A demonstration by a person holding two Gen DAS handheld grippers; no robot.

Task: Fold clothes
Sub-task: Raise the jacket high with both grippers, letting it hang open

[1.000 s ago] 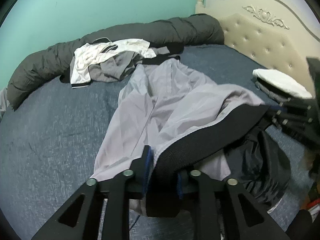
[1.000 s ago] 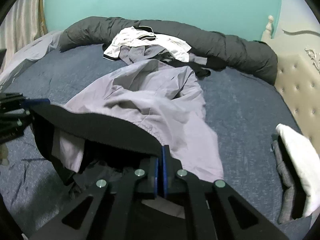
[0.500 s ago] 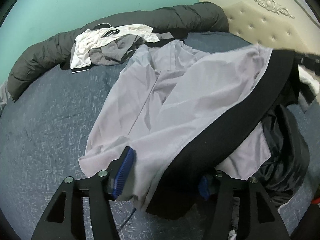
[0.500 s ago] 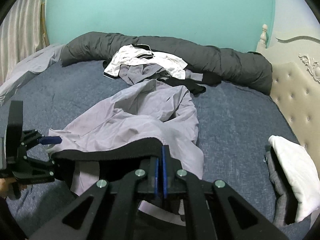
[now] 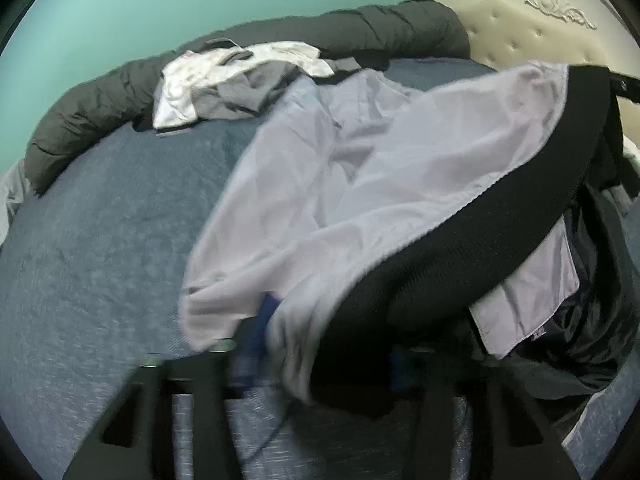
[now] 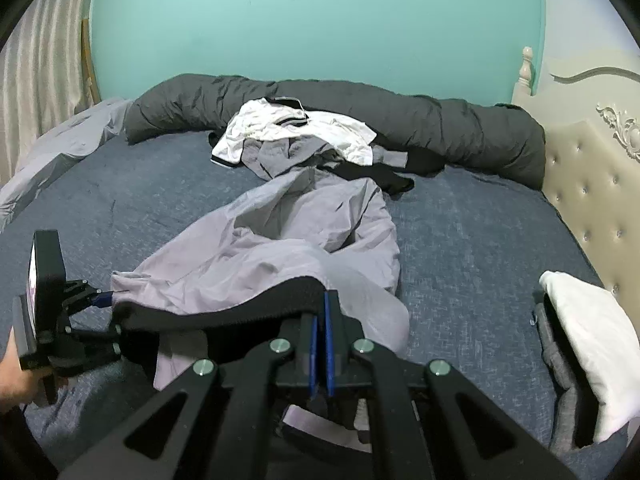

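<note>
A lilac garment (image 6: 288, 240) with a black ribbed band (image 6: 240, 308) lies crumpled across the blue bed (image 6: 480, 240). My right gripper (image 6: 322, 308) is shut on the band's right end and holds it off the bed. My left gripper (image 6: 102, 320) is open, its fingers spread on either side of the band's left end. In the blurred left wrist view the garment (image 5: 360, 184) drapes over the left gripper (image 5: 328, 340), hiding most of both fingers. The band (image 5: 520, 220) arches up to the right gripper (image 5: 624, 84) at the top right.
A heap of white and grey clothes (image 6: 296, 136) lies at the far side against a rolled dark duvet (image 6: 440, 128). A folded white-on-grey stack (image 6: 576, 344) sits by the padded headboard (image 6: 600, 192). A hand (image 6: 12, 376) holds the left gripper.
The left gripper, shut on the band one second ago, has opened and stays open under the cloth. The right gripper has lifted its end of the band.
</note>
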